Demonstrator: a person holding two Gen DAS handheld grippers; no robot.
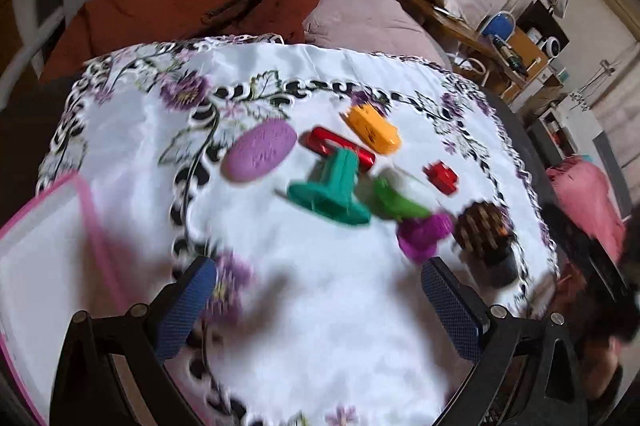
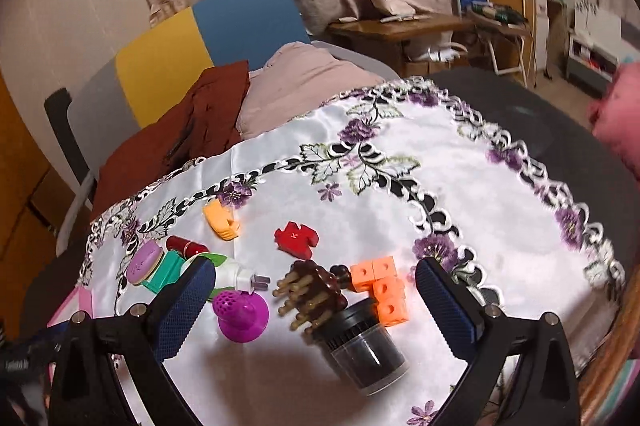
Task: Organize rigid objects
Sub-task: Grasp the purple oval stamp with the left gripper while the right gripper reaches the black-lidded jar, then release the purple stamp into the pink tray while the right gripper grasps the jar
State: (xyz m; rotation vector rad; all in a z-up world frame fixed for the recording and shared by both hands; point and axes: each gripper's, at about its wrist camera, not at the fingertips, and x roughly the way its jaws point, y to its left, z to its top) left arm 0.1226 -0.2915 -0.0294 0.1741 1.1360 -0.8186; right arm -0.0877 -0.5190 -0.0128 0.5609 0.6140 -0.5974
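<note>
Small rigid objects lie on a white floral cloth. In the left wrist view I see a lilac oval, a red tube, an orange piece, a teal stand, a green-and-white plug, a magenta cup, a red puzzle piece and a brown peg brush. My left gripper is open and empty, short of them. In the right wrist view my right gripper is open and empty over the brush, near the orange cubes and a black jar.
A pink-rimmed white tray sits at the left edge of the cloth. A brown jacket and a pink cushion lie behind the cloth. A dark surface runs along the right side.
</note>
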